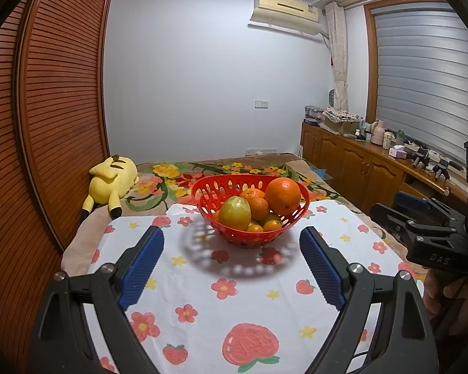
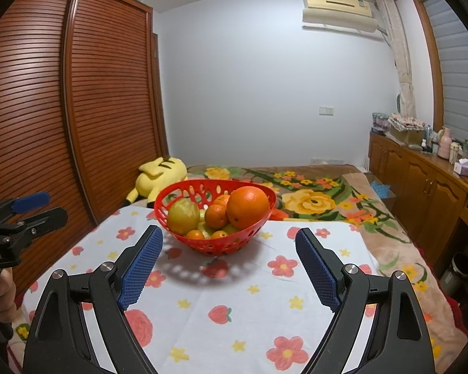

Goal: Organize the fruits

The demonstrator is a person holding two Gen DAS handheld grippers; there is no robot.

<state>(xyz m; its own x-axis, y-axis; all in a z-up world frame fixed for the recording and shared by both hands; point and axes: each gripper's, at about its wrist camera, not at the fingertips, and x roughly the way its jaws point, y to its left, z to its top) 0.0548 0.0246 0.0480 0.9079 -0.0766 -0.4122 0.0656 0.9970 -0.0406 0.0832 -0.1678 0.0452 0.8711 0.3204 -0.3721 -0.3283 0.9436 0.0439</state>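
Fruit fills the red basket point(image 1: 249, 235) at frame centre on the flowered cloth point(image 1: 202, 296), both left gripper point(image 1: 231, 265) and right gripper point(image 2: 229, 265) spread wide, holding nothing.

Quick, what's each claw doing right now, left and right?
Left claw: open, holding nothing.
Right claw: open, holding nothing.

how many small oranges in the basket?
4 visible in the basket: two mid-pile beside the big orange, one behind the other; two low at the front wall. More may be buried under the pile.
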